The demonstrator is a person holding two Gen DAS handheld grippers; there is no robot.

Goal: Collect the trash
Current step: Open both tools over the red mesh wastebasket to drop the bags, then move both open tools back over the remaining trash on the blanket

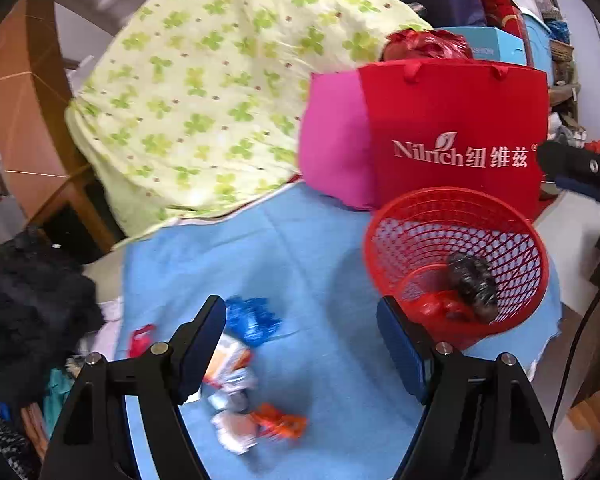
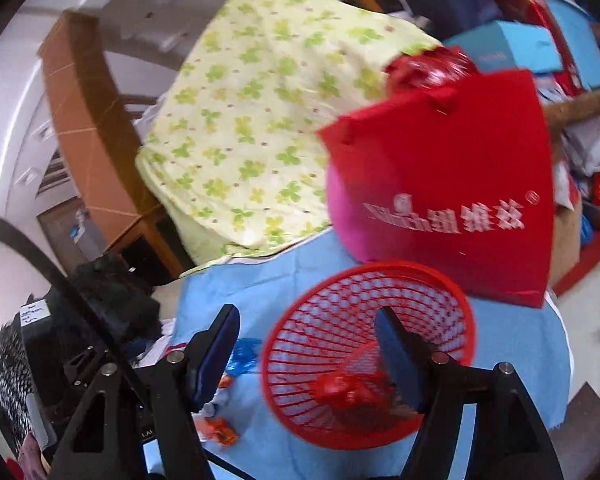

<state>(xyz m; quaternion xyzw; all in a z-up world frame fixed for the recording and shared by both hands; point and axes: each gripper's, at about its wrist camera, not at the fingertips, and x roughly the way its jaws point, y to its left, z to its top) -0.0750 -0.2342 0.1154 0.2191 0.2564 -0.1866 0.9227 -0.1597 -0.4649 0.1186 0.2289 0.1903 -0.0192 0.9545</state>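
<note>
While both my tools gape wide with nothing gripped, left tool (image 1: pixel 300 344) hangs over wrappers (image 1: pixel 236 384) on blue cloth (image 1: pixel 300 248); right tool (image 2: pixel 306 354) over red basket (image 2: pixel 364 292).

Blurred wrappers (image 1: pixel 236 392) on blue cloth (image 1: pixel 300 248)

Blue cloth (image 1: pixel 300 240) carries red mesh basket (image 1: pixel 384 240); red bag (image 1: pixel 460 120); scattered wrappers (image 1: pixel 240 360); floral quilt (image 1: pixel 200 100).

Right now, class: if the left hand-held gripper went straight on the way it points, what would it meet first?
Probably the blue cloth. The left hand-held gripper is open and angled downward over it, between the scattered wrappers and the red basket. Depth is uncertain.
</note>
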